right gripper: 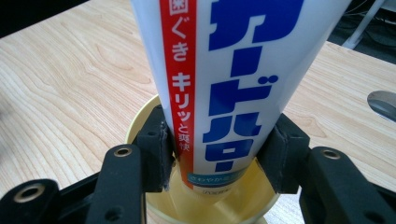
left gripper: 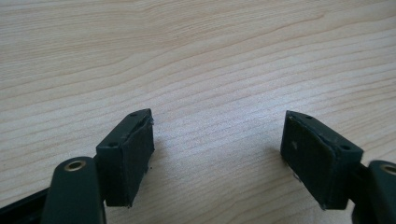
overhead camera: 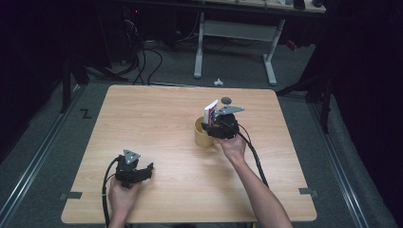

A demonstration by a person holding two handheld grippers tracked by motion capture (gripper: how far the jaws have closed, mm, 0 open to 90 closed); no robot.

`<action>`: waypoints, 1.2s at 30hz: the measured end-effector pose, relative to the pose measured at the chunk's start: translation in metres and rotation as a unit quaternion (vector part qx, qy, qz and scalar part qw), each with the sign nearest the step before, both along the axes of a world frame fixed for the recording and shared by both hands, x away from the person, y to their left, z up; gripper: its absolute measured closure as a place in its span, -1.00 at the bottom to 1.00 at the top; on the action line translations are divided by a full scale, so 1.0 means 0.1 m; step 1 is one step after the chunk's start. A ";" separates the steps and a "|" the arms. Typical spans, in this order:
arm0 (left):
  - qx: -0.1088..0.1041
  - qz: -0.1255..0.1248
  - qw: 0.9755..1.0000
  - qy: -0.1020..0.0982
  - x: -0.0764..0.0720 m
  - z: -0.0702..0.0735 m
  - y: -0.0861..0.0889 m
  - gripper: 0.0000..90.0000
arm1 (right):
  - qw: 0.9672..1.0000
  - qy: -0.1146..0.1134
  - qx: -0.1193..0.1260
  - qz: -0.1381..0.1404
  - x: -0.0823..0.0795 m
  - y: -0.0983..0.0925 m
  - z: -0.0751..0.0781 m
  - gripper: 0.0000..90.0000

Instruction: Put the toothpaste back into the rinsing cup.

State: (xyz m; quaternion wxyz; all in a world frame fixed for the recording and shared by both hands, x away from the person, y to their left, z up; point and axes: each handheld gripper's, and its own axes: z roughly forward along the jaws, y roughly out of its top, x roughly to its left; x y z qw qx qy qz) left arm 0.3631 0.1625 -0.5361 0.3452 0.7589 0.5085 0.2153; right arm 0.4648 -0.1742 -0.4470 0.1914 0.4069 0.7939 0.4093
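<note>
We see the right gripper [overhead camera: 215, 118] poised over a yellow cup [overhead camera: 203, 133] that stands just beneath it, a little right of the middle of the wooden surface [overhead camera: 157, 118]. Its jaws are clamped on a toothpaste tube [overhead camera: 210, 112], white with a red stripe and blue lettering, which rises upright from between them. In the right gripper view the tube [right gripper: 224, 84] stands straight ahead of the gripper [right gripper: 219, 156], pinched on both sides by the black pads [right gripper: 156, 149], with its lower end reaching down into the mouth of the cup [right gripper: 224, 200] directly below the jaws. We cannot tell whether the tube's end touches the bottom of the cup. The person's right hand [overhead camera: 233, 145] holds the gripper from behind, and a black cable [overhead camera: 254, 156] trails back from it along the forearm.

Just beyond the right gripper, a small dark round object [overhead camera: 226, 100] lies on the surface; we cannot tell what it is. In the right gripper view, a grey rounded shape [right gripper: 384, 103] shows at the far right edge on the wood.

The left gripper [overhead camera: 142, 169] sits low over the near left part of the surface, well apart from the cup, held by the person's left hand [overhead camera: 122, 194]. In the left gripper view its jaws are spread wide with nothing between them, and we see bare wood grain [left gripper: 196, 70] ahead of and beneath the gripper [left gripper: 217, 140].
</note>
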 end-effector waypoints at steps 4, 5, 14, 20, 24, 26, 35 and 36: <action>0.000 0.000 1.000 0.000 0.00 0.00 0.00 -0.42 | 1.000 0.000 -0.005 0.002 0.00 0.01 0.00 0.12; 0.000 0.000 1.000 0.000 0.00 0.00 0.00 -0.42 | 1.000 0.003 -0.003 0.002 0.00 0.02 -0.01 0.12; 0.006 -0.001 1.000 -0.001 0.00 0.00 -0.01 -0.42 | 1.000 0.001 -0.006 -0.002 0.01 0.06 -0.03 0.12; 0.006 -0.003 1.000 -0.001 0.00 0.00 -0.01 -0.42 | 1.000 -0.005 -0.015 -0.004 0.01 0.09 -0.02 0.12; 0.005 -0.003 1.000 -0.001 0.00 0.00 -0.01 -0.42 | 1.000 0.002 -0.011 -0.005 0.03 0.09 -0.02 0.11; 0.005 -0.003 1.000 -0.001 0.00 0.00 -0.01 -0.42 | 1.000 0.003 -0.011 -0.005 0.03 0.09 -0.02 0.11; 0.004 -0.003 1.000 -0.001 0.00 0.00 -0.01 -0.42 | 1.000 0.015 -0.020 -0.008 0.04 0.10 -0.06 0.09; 0.004 -0.003 1.000 -0.001 0.00 0.00 -0.01 -0.42 | 1.000 0.015 -0.020 -0.008 0.04 0.10 -0.06 0.09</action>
